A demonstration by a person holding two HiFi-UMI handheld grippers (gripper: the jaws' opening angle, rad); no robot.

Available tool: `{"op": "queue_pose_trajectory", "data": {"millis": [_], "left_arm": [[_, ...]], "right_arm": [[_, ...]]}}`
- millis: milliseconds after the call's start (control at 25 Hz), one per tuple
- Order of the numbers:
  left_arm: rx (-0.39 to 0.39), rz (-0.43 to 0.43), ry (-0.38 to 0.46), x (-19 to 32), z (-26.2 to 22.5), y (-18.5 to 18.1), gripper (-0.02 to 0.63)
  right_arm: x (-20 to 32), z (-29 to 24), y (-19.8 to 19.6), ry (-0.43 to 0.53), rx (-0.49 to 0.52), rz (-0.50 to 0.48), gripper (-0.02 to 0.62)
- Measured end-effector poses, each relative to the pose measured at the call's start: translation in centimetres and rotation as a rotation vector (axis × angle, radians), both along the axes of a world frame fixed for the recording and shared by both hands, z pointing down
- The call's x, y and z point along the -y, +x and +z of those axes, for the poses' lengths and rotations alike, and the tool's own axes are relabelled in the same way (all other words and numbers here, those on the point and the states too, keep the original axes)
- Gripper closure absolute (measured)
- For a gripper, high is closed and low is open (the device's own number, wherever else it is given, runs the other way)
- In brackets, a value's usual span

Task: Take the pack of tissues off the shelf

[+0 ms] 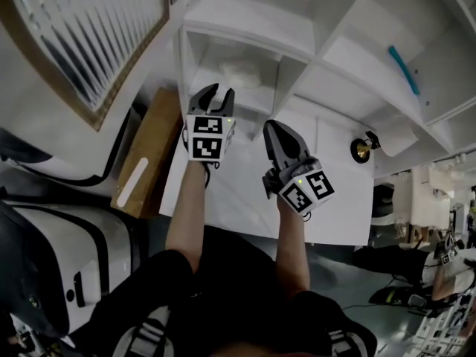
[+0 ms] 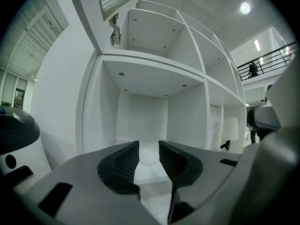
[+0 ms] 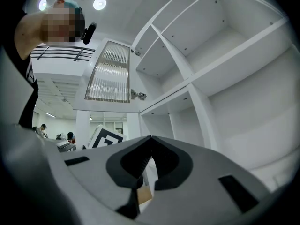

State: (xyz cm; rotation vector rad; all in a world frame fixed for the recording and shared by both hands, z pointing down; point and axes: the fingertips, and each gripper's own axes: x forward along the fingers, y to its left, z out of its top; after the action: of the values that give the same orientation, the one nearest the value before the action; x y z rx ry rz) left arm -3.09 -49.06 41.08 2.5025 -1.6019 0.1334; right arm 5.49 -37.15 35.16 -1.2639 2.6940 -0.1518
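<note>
The pack of tissues [image 1: 239,73] is a soft white packet lying on the floor of the leftmost white shelf compartment [image 1: 195,58]. My left gripper [image 1: 216,91] points into that compartment, just short of the pack. In the left gripper view, the left gripper [image 2: 149,157] has its jaws apart, and the white pack [image 2: 148,150] shows in the gap beyond them with neither pad touching it. My right gripper [image 1: 274,131] hovers to the right in front of the shelf unit. In the right gripper view, the right gripper [image 3: 150,138] has its tips together and holds nothing.
A cardboard box [image 1: 149,151] leans left of the shelf unit. A louvred door [image 1: 89,28] stands open above it. A blue object [image 1: 403,69] and a small black-and-brass item [image 1: 362,149] sit on compartments to the right. A white-and-black machine [image 1: 44,259] stands at the lower left.
</note>
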Motion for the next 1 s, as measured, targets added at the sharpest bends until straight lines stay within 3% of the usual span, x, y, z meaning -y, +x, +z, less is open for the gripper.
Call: {"op": "queue_pose_trajectory", "data": {"millis": [120, 320, 520, 640, 880, 1000], "left_arm": [[0.035, 0.006, -0.032, 2.0, 0.4, 0.2, 0.482], [0.073, 0.042, -0.154, 4.1, 2.8, 1.0, 0.482], [0.098, 0.061, -0.195, 5.8, 3.5, 1.3, 0.482], [0.151, 0.081, -0.236, 6.2, 4.2, 2.0, 0.482], [0.268, 0.079, -0.226, 7.1, 4.9, 2.4, 0.483], [0.316, 0.098, -0.199, 7.1, 5.1, 2.8, 0.517]], "right_arm": [[0.8, 0.4, 0.9, 0.003, -0.014, 0.029, 0.588], [1.3, 1.0, 2.7, -0.012, -0.016, 0.082, 0.588], [2.1, 1.4, 3.9, -0.018, -0.046, 0.103, 0.588], [2.7, 1.1, 4.1, -0.016, -0.053, 0.1, 0.588], [3.3, 1.2, 3.3, -0.018, -0.075, 0.096, 0.588], [3.0, 1.4, 3.4, -0.017, -0.088, 0.105, 0.588]]}}
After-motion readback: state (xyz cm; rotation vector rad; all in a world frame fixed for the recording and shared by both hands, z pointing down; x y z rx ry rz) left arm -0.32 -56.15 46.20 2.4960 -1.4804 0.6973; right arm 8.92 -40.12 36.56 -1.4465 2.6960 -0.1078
